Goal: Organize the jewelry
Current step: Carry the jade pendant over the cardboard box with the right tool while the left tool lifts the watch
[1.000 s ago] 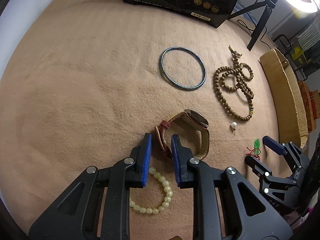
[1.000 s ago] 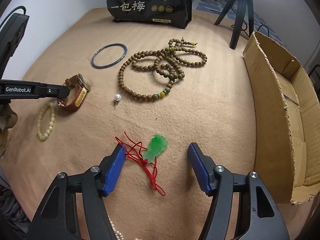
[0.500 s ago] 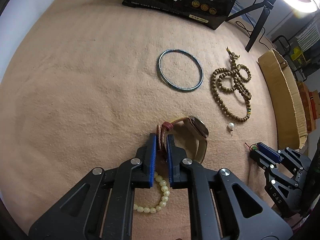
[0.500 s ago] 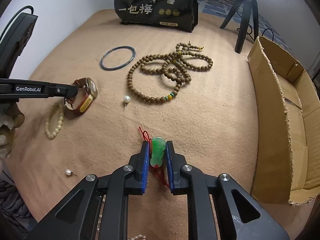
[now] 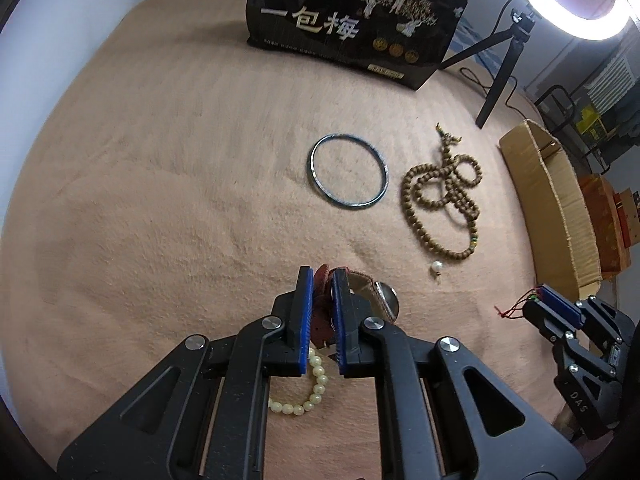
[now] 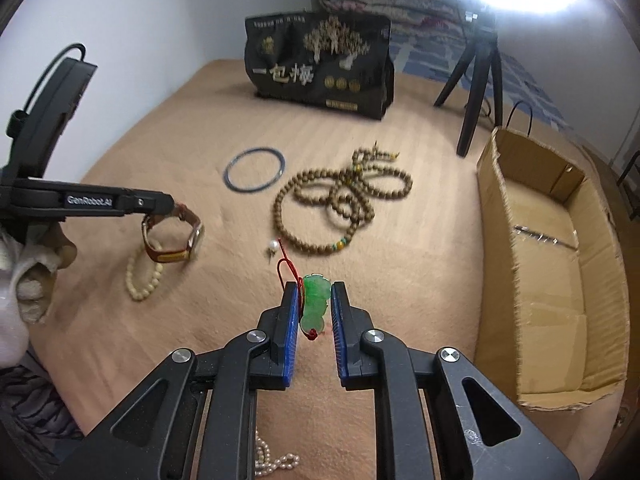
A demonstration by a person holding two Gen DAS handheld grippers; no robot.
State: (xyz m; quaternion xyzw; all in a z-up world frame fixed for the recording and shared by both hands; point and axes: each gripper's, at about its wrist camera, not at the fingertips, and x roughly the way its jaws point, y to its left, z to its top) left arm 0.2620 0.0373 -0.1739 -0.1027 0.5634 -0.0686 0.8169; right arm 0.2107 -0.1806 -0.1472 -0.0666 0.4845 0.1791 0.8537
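Right wrist view: jade pendant (image 6: pixel 315 303) clamped lengthwise between right jaws; watch (image 6: pixel 172 236) strap in left jaws.

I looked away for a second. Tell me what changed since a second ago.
The left gripper closed on the watch strap and lifted it. The right gripper closed on the green jade pendant and raised it, red cord dangling. The bangle, wooden bead necklace, cream bead bracelet and loose pearl stayed put.

Glossy green pendant (image 6: pixel 315 300), wooden beads (image 6: pixel 340 204) (matt), rough cardboard box (image 6: pixel 552 272)
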